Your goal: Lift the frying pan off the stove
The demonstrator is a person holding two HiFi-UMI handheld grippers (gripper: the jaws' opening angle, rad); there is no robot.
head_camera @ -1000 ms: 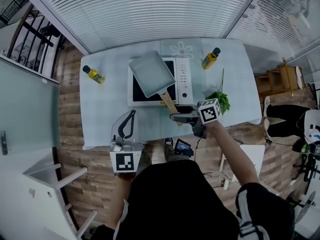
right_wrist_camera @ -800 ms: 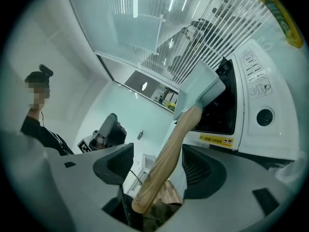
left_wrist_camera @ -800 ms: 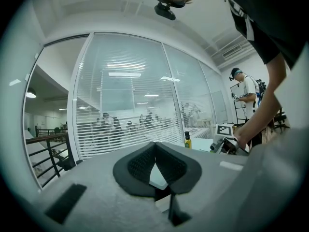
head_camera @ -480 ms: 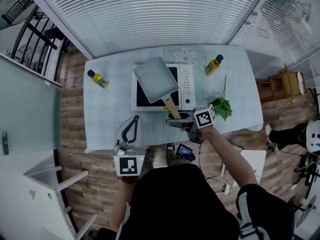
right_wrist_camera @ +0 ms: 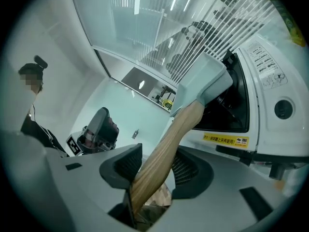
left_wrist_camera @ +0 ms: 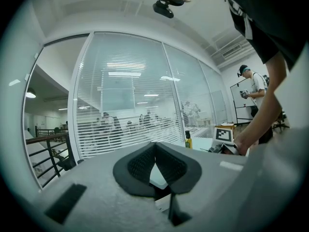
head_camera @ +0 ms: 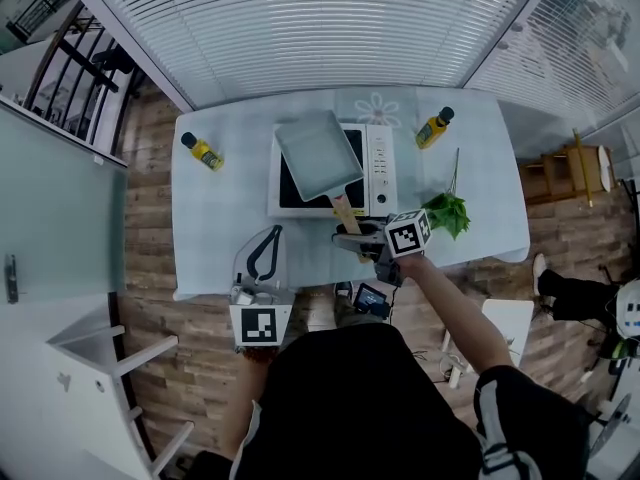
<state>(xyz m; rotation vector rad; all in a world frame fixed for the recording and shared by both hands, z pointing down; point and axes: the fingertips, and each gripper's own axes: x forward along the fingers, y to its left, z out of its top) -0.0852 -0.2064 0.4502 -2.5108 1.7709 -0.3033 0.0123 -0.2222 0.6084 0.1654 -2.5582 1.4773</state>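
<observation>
Wooden, the handle [right_wrist_camera: 169, 139] looked big in the right gripper view. Only the head view showed the whole frying pan [head_camera: 318, 153] sitting on the stove [head_camera: 378, 173]. The right gripper [right_wrist_camera: 157, 159] had just been closing its jaws and squeezed the handle. The left gripper [left_wrist_camera: 155, 149] was pinched together, holding nothing.

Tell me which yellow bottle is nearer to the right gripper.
The bottle right of the stove, above the green leaves; the other bottle is far left. On the right gripper the jaws have just been closing with the pan handle between them.
</observation>
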